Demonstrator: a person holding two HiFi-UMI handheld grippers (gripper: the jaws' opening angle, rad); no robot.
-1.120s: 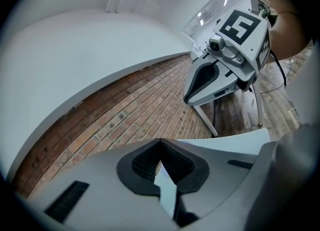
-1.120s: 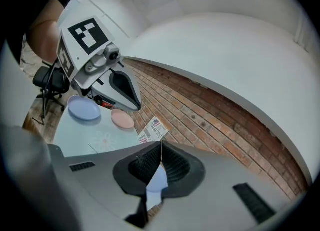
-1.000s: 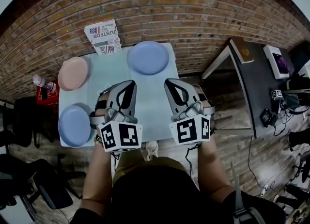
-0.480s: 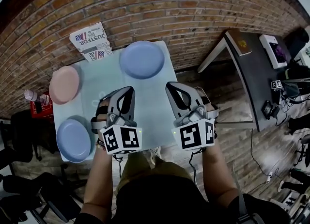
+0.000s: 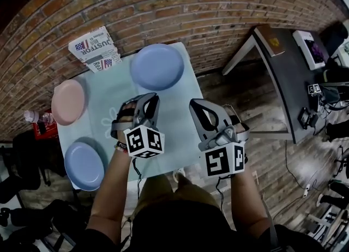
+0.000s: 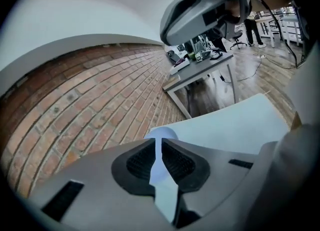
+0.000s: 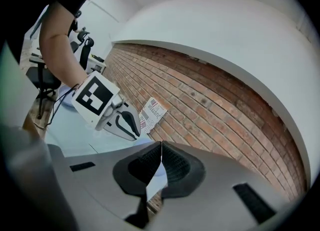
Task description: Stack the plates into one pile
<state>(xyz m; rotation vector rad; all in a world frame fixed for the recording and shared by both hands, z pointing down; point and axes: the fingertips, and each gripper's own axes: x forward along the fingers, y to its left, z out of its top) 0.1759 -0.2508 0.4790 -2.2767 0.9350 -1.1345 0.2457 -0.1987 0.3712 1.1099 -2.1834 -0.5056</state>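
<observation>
While the left gripper [image 5: 148, 99] and right gripper [image 5: 196, 105] hover over the table [image 5: 174, 115] with jaws closed and empty, three plates well apart, blue plate [image 5: 157, 66] far side, pink plate [image 5: 68, 101] left, second blue plate [image 5: 84, 165] near-left corner.

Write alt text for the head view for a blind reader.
Three plates lie apart on a pale table: far blue plate, pink plate at left, near blue plate. Over it a person holds the left claw and right claw, both shut, empty.

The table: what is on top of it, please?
A far blue plate, a near blue plate, a pink plate; the left gripper and right gripper hide its middle.
</observation>
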